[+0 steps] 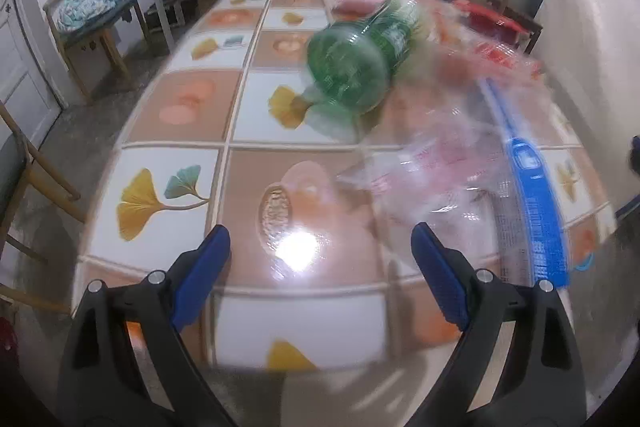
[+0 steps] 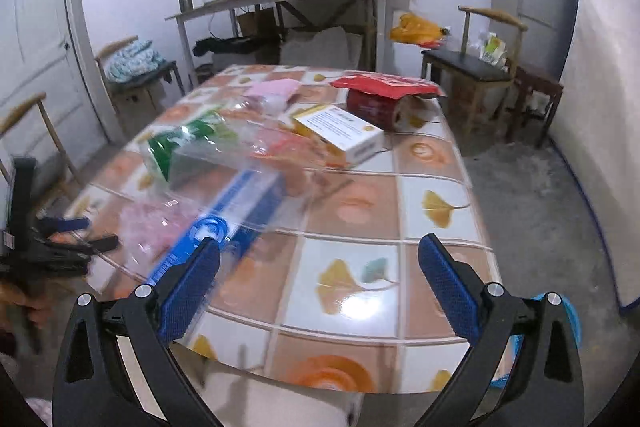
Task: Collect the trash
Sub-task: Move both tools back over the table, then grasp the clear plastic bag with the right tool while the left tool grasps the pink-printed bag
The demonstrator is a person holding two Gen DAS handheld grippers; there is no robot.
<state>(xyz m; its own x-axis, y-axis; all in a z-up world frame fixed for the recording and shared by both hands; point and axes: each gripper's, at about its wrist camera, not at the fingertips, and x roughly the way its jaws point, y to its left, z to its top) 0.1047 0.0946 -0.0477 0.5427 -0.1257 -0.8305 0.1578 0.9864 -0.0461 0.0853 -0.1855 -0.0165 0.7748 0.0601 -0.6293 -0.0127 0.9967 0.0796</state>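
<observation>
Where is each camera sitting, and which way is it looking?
Left wrist view: it sits on the left gripper, looking down along its open fingers across the table at the green bottle; both blue finger pads show.
Right wrist view: it sits on the right gripper, looking down over the table toward the white box; its open fingers show, and the left gripper sits blurred at the left edge.
Both share the tiled table, the green bottle and the blue-and-clear package.

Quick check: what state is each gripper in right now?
Left gripper: open, holding nothing.
Right gripper: open wide, holding nothing.
</observation>
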